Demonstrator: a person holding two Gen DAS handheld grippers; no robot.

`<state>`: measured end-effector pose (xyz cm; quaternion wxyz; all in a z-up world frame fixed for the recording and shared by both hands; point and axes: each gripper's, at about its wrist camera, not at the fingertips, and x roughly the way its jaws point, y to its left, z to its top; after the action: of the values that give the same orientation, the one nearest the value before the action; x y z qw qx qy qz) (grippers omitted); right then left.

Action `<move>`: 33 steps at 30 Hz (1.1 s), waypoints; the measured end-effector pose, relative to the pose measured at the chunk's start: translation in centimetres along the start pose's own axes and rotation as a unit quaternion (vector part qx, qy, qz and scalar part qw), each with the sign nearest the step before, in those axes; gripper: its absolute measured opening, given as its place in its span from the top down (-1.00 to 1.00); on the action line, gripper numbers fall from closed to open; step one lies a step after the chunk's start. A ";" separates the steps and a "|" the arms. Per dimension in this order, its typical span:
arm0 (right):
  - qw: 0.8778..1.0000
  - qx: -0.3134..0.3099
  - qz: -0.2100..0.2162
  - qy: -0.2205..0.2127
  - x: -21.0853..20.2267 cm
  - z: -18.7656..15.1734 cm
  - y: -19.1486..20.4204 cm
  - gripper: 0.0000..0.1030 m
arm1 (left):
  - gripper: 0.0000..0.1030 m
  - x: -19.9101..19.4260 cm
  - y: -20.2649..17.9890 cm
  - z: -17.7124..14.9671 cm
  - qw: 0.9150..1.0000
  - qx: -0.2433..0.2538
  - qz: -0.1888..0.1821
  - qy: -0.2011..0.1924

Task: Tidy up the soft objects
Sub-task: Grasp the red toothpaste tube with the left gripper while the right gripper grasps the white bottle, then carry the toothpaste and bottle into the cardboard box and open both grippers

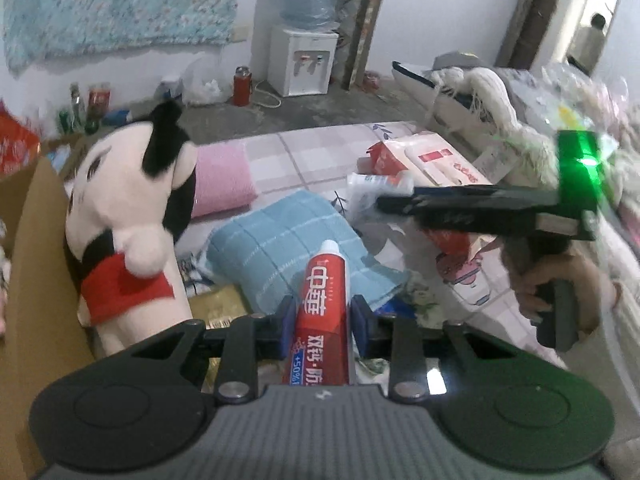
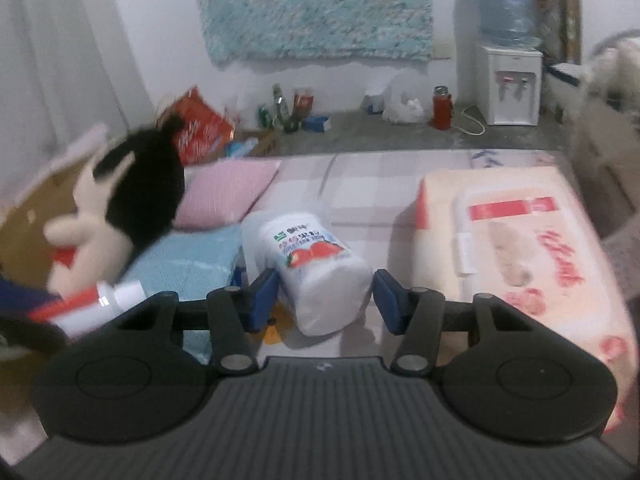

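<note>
While the left gripper point(image 1: 322, 316) stays out of the way with the red and white toothpaste tube point(image 1: 322, 312) clamped between its blue pads, the right gripper point(image 2: 325, 300) is lined up on the white plastic pack with the strawberry label point(image 2: 310, 270), which lies on its side on the pink checked bed sheet point(image 2: 360, 184). Its jaws stand on either side of the pack's near end, the left pad about touching it and the right one just clear, so nothing is gripped yet. To me this looks like the pick-up step for that pack, with the tube already in hand.

Just beside the pack to the right lies the big peach-coloured wipes packet point(image 2: 520, 248); to the left are the light blue checked towel point(image 1: 280, 248) and a pink pillow point(image 2: 228, 192), and the black, white and red plush doll point(image 1: 132, 216) stands against the brown cardboard box point(image 1: 36, 240).

Next, I'd guess, the right jaws need to close squarely on the pack, gently since it looks squashy, then lift without dragging the wipes.
</note>
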<state>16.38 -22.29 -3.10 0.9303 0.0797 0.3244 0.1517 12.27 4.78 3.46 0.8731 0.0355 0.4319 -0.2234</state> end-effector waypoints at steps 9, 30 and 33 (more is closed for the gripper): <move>0.994 0.083 0.050 -0.044 -4.6 0.1 -4.0 0.08 | 0.42 -1.1 1.5 -1.0 0.995 -0.098 -0.031 0.008; 0.975 0.059 0.199 -0.078 -9.1 3.1 4.2 0.09 | 0.42 -18.3 10.7 -3.8 0.968 -0.214 0.028 -0.126; 0.971 0.052 0.224 -0.060 -7.9 3.7 7.5 0.09 | 0.42 -18.7 13.6 -4.2 0.965 -0.218 0.068 -0.125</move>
<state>11.08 -18.02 6.23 0.8848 0.2079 0.2498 0.3339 5.04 24.77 13.48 0.9200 -0.1550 0.3538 -0.0662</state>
